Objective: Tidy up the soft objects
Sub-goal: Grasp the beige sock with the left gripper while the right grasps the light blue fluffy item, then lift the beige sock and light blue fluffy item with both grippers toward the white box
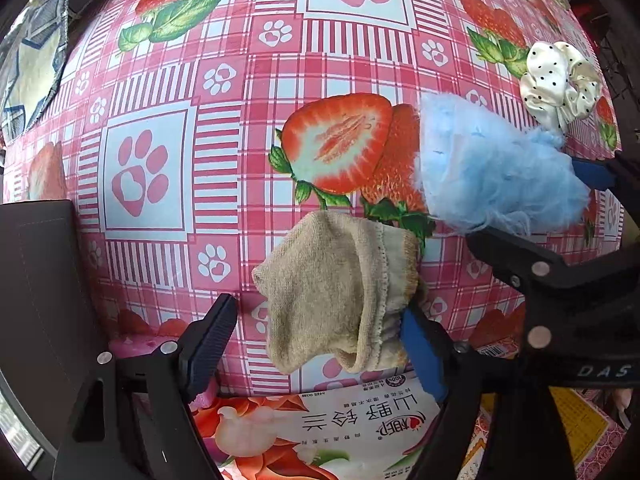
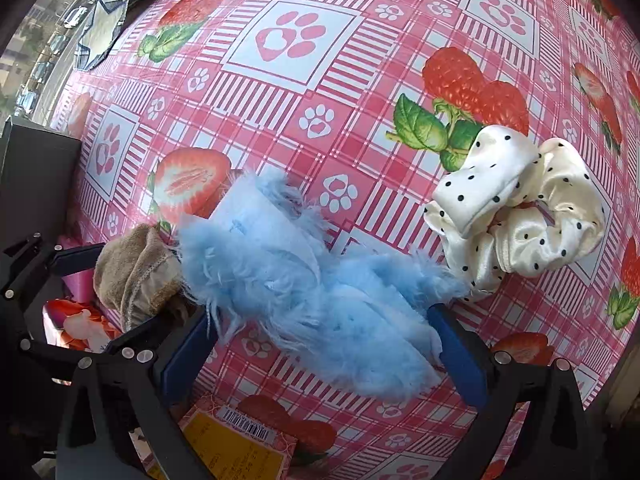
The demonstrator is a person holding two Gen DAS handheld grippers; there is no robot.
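Left gripper [image 1: 320, 344] pointing straight down over the strawberry-print tablecloth [image 1: 168, 92], jaws wide apart; beige sock [image 1: 336, 292] lying between them, bunched against the blue-padded right finger, clear of the left finger. Right gripper [image 2: 324, 344] also pointing down, jaws straddling the fluffy blue sock [image 2: 304, 280]; whether pads press it, cannot tell. Blue sock touching beige sock. Polka-dot scrunchie [image 2: 516, 208] just beside the blue sock's far end.
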